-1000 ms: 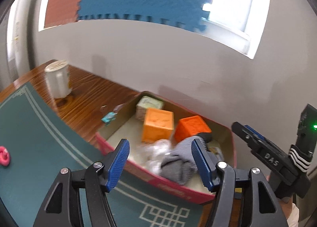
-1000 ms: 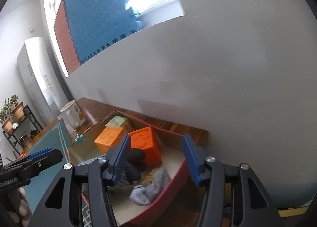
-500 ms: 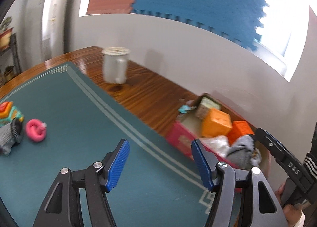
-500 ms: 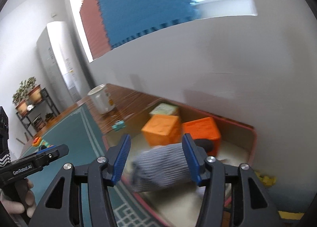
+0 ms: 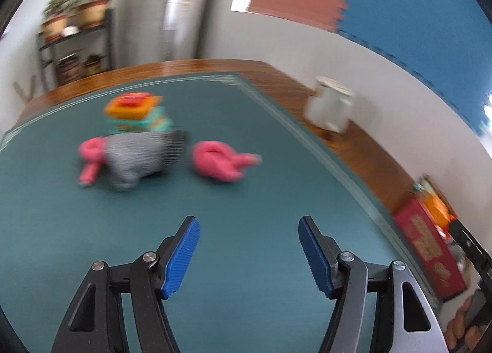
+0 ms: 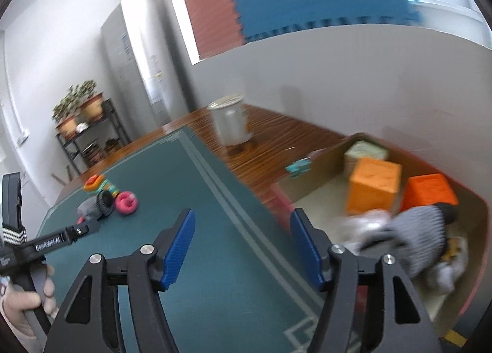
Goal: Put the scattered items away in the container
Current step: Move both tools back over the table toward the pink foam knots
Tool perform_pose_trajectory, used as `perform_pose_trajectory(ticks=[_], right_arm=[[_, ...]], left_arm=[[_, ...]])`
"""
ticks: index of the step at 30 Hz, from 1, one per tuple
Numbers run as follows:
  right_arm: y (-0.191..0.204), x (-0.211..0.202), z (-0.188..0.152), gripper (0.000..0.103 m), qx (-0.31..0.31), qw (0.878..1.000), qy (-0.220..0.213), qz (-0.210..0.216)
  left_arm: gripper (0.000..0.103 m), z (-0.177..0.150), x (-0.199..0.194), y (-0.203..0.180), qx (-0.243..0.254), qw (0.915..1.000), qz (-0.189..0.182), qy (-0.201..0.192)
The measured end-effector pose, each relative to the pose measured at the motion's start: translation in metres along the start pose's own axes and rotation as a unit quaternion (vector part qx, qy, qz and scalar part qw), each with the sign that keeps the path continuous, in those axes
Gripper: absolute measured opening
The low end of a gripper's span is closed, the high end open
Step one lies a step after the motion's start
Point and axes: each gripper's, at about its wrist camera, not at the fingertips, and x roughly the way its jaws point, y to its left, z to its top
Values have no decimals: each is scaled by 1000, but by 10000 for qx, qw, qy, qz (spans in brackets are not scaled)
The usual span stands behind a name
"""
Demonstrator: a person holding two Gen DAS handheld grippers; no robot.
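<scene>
Two grippers, both with jaws apart and holding nothing, hang over a bench covered by a teal mat [image 5: 246,199]. The left gripper [image 5: 249,256] faces the scattered items that lie toward the far left corner of the mat: a grey striped sock [image 5: 144,156], a pink knotted piece [image 5: 220,162] just to its right, another pink piece [image 5: 90,156] touching the sock's left end, and a stacked orange and teal toy [image 5: 136,116] right behind the sock. The left view is blurred, so finer detail cannot be told.

The right gripper [image 6: 243,248] looks along the mat's right edge toward the container [image 6: 338,150], a red cardboard box at the bench's right end against the wall. Inside it are two orange cubes [image 6: 373,186], a pale box [image 6: 366,153], a second grey striped sock [image 6: 415,236] and some crumpled pale material. A white mug [image 6: 230,122] stands on bare wood at the back edge, and a small teal object [image 6: 298,165] lies just outside the container.

The step in hand appears to be the left gripper's reach for the next item. To do it well, pick one target: the pink piece on the right lies apart from the rest and looks easiest. Come down with the fingers straddling its bulk, press close to the mat, and close fully, since soft fabric slips. Avoid catching the sock or nudging the toy.
</scene>
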Motion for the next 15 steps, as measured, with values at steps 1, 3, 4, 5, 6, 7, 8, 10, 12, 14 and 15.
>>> perform_pose_trajectory(ticks=[1,3,4,5,6,7,8,10,12,14,15], right_arm=[[6,3,-2,69,-43,10000,50,44],[18,11,-5,69,-128,9997,150,114],[23,15,-7,69,-164,9996,192,137],[29,19,-8,69,-202,9994,236,155],[34,23,-10,69,-239,9992,278,170],[38,25,-11,69,-269,9990,311,178],[41,27,-12,69,-295,9988,341,185],[47,31,-14,70,-341,9985,390,190],[52,34,-15,71,-383,9982,425,181],[55,36,-15,72,-419,9979,458,165],[56,38,-15,72,-437,9978,475,158]], left_arm=[[68,1,-1,13,-95,9999,107,-26],[68,2,-1,44,-299,9989,363,-89],[68,2,0,55,-356,9982,459,-114],[68,3,1,68,-432,9973,581,-143],[68,5,2,82,-516,9961,689,-172],[68,7,4,92,-585,9951,774,-187],[68,9,7,103,-655,9940,856,-192],[68,13,14,122,-750,9923,976,-167],[68,18,23,135,-755,9912,1079,-103],[68,21,33,145,-745,9905,1158,-43],[68,22,38,150,-750,9902,1174,0]])
